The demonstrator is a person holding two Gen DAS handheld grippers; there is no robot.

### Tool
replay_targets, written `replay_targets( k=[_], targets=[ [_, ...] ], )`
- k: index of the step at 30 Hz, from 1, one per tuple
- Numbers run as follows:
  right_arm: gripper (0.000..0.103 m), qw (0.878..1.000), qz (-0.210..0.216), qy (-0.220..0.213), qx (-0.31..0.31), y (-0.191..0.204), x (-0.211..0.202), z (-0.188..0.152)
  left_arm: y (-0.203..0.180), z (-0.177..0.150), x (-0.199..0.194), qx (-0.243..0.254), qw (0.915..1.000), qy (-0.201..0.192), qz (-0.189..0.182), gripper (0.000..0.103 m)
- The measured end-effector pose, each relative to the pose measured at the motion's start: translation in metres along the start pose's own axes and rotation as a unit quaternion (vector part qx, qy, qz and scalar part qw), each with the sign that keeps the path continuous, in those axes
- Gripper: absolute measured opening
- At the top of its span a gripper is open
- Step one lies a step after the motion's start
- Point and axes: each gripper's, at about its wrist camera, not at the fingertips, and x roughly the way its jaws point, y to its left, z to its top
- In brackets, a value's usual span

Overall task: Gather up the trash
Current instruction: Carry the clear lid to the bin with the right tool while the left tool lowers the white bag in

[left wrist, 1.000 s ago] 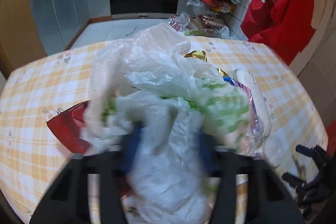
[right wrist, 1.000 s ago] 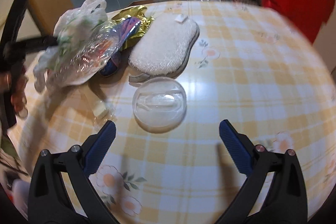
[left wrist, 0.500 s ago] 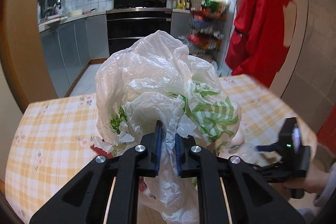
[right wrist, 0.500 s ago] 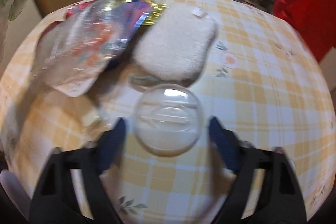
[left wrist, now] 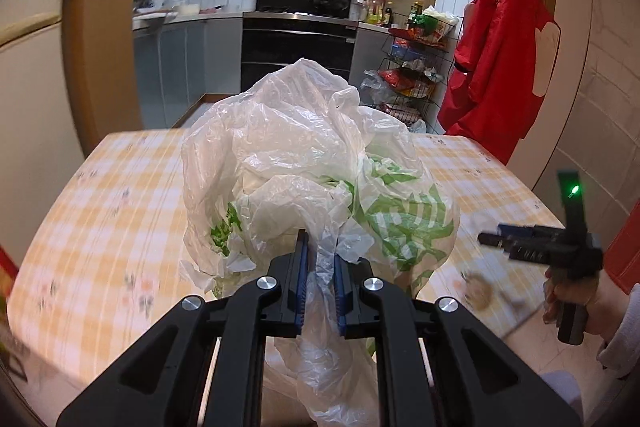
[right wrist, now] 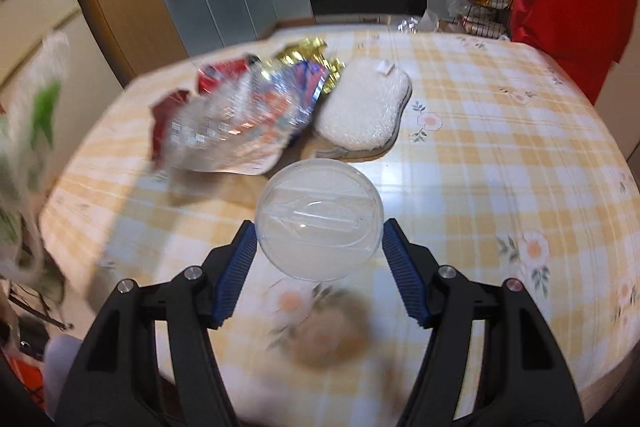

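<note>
My left gripper (left wrist: 320,247) is shut on a crumpled white plastic bag with green print (left wrist: 304,155) and holds it up above the checked table (left wrist: 120,195). The bag hides most of the table behind it. My right gripper (right wrist: 320,239) is shut on a clear round plastic dome lid (right wrist: 320,211), a blue pad against each side. The lid hangs a little above the tablecloth, with its blurred shadow below. In the right wrist view the bag (right wrist: 32,131) shows as a blur at the far left.
A pile of shiny snack wrappers (right wrist: 240,123), clear, red and gold, lies on the table (right wrist: 500,147) beyond the lid. A white fluffy pad (right wrist: 364,111) rests beside them. Kitchen cabinets, an oven, a wire rack and a red garment (left wrist: 500,67) stand behind.
The left gripper closed on the bag and lifted it off the table. The right gripper moved in around the dome lid, closed on it and raised it.
</note>
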Motion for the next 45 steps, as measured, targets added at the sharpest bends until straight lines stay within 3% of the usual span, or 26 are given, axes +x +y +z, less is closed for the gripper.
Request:
replay_targets(
  k=[9,14,24,39,45],
  targets=[
    [0.065,0.998,0.036,-0.051,-0.033,0.053,-0.088,-0.044,0.000,-0.042,-0.050,-0.054,0.9982,0.019,-0.019,0.012],
    [0.065,0.996,0.065,-0.047,-0.039,0.078,-0.112,-0.073,-0.005,-0.062,-0.074,-0.064,0.9975,0.021,-0.022,0.012],
    [0.065,0.994,0.078,-0.011,-0.071,0.108,-0.117,-0.115,-0.014,-0.089,-0.102,-0.065,0.9973,0.026,-0.024,0.012],
    [0.066,0.992,0.086,0.026,-0.085,0.123,-0.106,-0.146,-0.014,-0.114,-0.114,-0.068,0.9969,0.035,-0.020,0.012],
    [0.086,0.994,0.077,0.019,-0.078,0.121,-0.106,-0.147,-0.012,-0.119,-0.112,-0.073,0.9963,0.042,-0.019,0.012]
  ],
)
